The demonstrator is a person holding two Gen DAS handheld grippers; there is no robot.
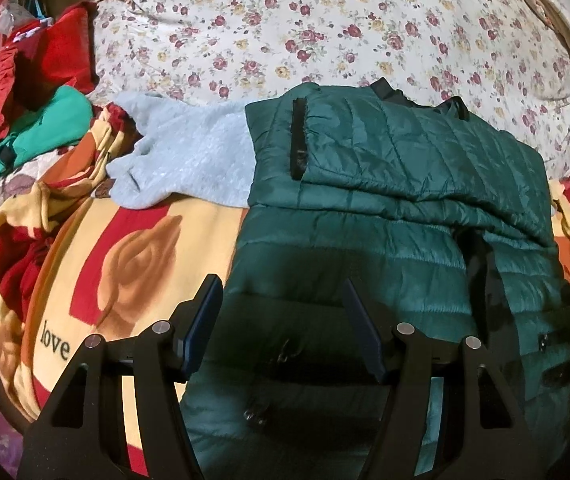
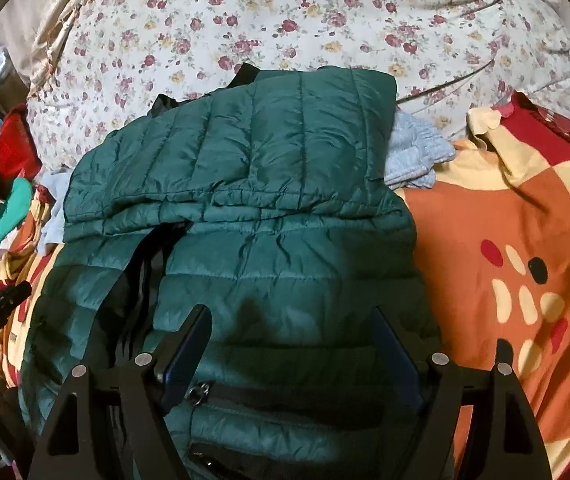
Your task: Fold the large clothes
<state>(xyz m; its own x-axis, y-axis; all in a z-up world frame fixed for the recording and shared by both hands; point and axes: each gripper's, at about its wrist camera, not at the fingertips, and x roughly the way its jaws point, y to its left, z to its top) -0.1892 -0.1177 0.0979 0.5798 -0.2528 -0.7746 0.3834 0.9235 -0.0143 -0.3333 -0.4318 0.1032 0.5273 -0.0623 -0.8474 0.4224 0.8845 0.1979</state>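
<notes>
Both grippers gape wide, empty, over the green puffer jacket (image 1: 365,240) on the orange blanket (image 1: 145,248): left gripper (image 1: 283,316) above its left hem, right gripper (image 2: 291,344) rightward. Slippery quilting may slide, undoing the far fold.

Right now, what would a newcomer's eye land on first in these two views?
The dark green quilted jacket fills the middle of both views, its sleeves folded across the upper body. It lies on a loud orange, red and yellow blanket, with a pale grey fleece poking out beneath its far end. The left gripper and right gripper both hang open over its near hem, holding nothing.
</notes>
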